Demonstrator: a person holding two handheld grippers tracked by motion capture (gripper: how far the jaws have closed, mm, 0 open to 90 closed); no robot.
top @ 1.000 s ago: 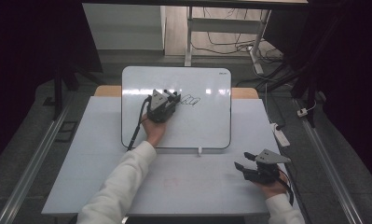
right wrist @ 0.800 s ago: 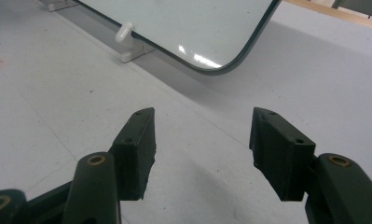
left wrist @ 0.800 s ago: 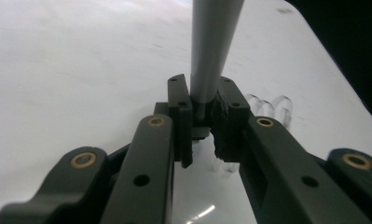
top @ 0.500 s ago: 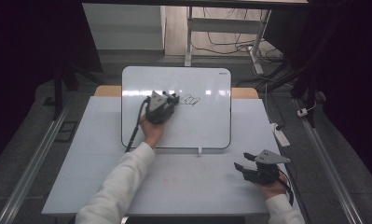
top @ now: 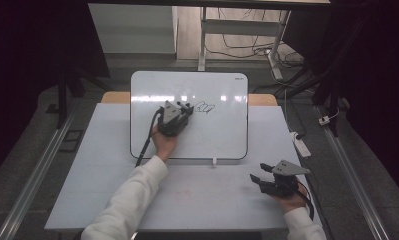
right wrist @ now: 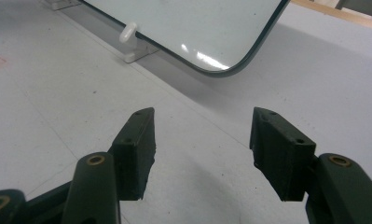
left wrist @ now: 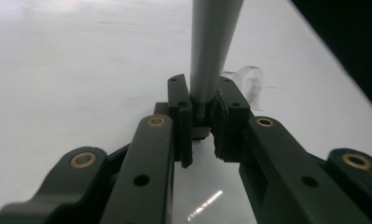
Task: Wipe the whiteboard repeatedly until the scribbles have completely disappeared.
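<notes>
The white table point(top: 112, 190) carries a whiteboard point(top: 222, 135) lying flat at its far side, and the work is plainly drawing on that board. Compared with a second ago, the left gripper point(top: 176, 118) has crept a little toward the board's left edge, away from the small black doodle point(top: 205, 107), which now stands clear just to the right of the gripper instead of tucked against it. I read that as the pen coming off a finished stroke, or shifting over to begin another; the drawing itself looks no bigger than before, though it is too small from up here to be sure. In the left gripper view the jaws are clamped tight on a grey marker point(left wrist: 212, 51), whose barrel rises between the pads and points at the glossy board, with a faint line showing on the board just beyond the right-hand jaw. The right gripper point(top: 261, 179) has not stirred: it rests on the table near the front right corner, well apart from the board, jaws standing fairly wide with nothing between them, looking toward the board's rounded corner point(right wrist: 221, 70) and a small white clip point(right wrist: 128, 33) at its edge. So the job rests with the left hand alone.
</notes>
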